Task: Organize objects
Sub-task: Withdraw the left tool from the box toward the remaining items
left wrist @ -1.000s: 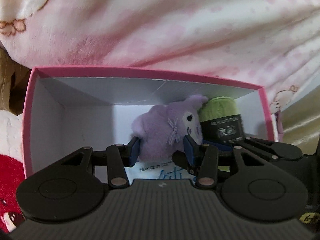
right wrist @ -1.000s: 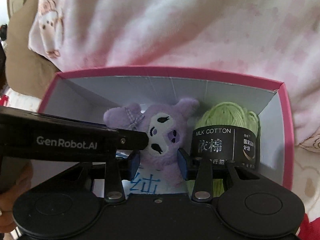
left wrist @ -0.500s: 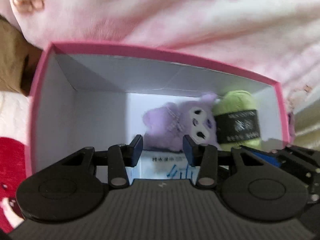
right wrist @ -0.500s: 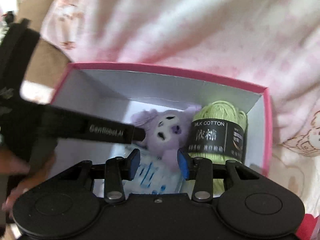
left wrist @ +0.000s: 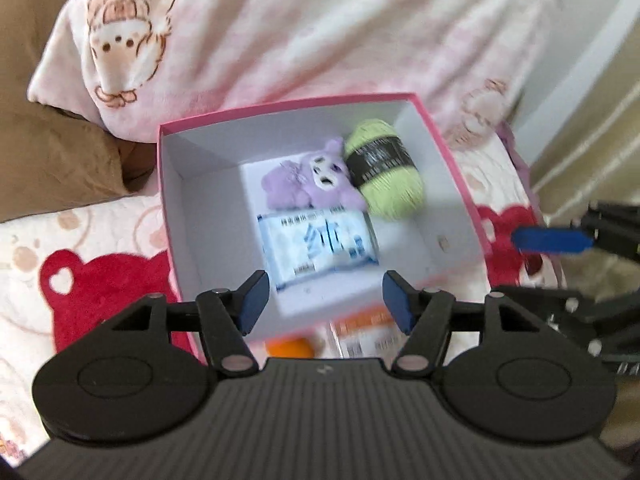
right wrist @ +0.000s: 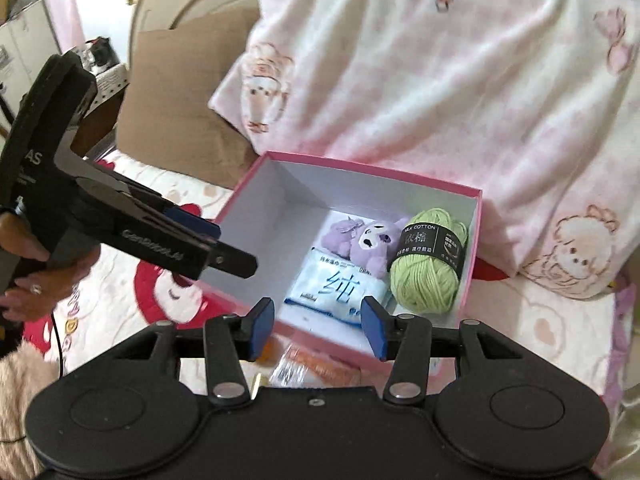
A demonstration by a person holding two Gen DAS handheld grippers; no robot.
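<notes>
Two grippers are hovering over a pink box (right wrist: 472, 236), both released and grasping nothing. The left gripper (left wrist: 324, 302) has just been opening its jaws, with nothing between the blue pads (left wrist: 252, 300); the box is lying ahead of and below its tips. The right gripper (right wrist: 318, 326) has likewise just been opening, empty, with the box's near wall just beyond its fingertips. Inside the box, a purple plush toy (right wrist: 368, 244) is lying at the far side, a green yarn ball (right wrist: 428, 276) is touching it on the right, and a blue wipes packet (right wrist: 336, 292) is sitting nearest the right gripper. An orange packet (right wrist: 320, 368) is lying outside, under the right gripper's jaws.
</notes>
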